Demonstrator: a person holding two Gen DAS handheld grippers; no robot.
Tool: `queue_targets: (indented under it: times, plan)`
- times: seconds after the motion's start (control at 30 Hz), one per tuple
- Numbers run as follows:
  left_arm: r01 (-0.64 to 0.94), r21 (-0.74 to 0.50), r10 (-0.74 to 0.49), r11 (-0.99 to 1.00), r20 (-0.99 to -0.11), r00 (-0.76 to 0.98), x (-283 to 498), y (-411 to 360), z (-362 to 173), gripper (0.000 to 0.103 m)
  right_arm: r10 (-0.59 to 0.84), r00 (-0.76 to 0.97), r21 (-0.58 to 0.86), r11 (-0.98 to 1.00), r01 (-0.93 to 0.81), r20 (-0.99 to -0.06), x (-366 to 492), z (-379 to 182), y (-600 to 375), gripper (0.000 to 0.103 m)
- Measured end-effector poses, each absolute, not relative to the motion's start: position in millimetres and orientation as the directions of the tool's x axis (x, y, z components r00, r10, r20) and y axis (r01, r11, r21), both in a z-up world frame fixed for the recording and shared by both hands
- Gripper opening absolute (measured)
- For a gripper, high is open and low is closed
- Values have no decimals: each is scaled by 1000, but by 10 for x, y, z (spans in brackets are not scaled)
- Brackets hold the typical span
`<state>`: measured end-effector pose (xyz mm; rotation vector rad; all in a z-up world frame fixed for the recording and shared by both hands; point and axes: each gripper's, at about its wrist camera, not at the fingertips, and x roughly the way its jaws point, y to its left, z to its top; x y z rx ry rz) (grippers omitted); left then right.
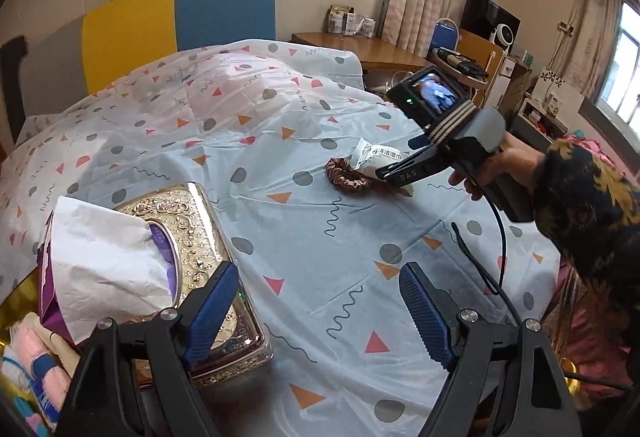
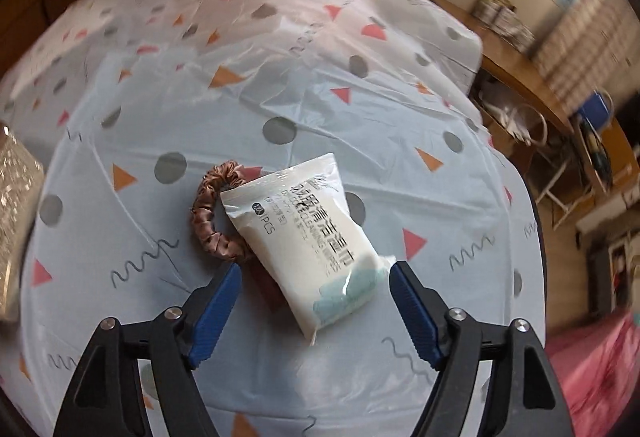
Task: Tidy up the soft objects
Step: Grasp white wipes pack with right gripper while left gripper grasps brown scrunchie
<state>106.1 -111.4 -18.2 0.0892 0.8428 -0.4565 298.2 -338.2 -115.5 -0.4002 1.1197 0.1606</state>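
A white pack of wet wipes lies on the patterned tablecloth, partly on top of a brown satin scrunchie. My right gripper is open, tilted down over the pack. The pack's near end lies between the blue pads, which do not press on it. In the left wrist view the same pack and scrunchie sit mid-table under the right gripper, held by a hand in a dark patterned sleeve. My left gripper is open and empty above the cloth, just right of an ornate silver tissue box.
A white tissue sticks out of the box. Pink and blue soft items lie low at the left edge. A yellow chair and a blue chair stand behind the table. Pink fabric lies right of the table.
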Motion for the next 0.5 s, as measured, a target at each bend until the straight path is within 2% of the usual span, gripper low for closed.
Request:
queue_targets:
  times: [0.13,0.27,0.3,0.33,0.43,0.5]
  plan:
    - [431,-107,-359,896,-747,560,1122,-1176,-218,83,-132,399,-298,871,-390,-908,3148,-1286,-3310,83]
    - [443,-105,-363,890,-751,551,1163,-1251,-231,83,-158,379,-310,871,-382,-912,3275,-1417,-3332,81]
    - [446,-107,-366,889,-753,548,1172,-1269,-233,83,-150,377,-297,881,-369,-914,3287,-1437,-3355,77]
    - [447,-111,-369,888,-753,545,1188,-1282,-235,83,-144,379,-284,895,-345,-914,3274,-1442,-3393,64]
    - [439,-129,-372,889,-762,529,1253,-1329,-270,83,-125,387,-237,937,-255,-914,3143,-1400,-3533,58]
    - [422,-140,-365,896,-773,519,1322,-1378,-312,83,-116,385,-198,964,-179,-915,2993,-1360,-3652,57]
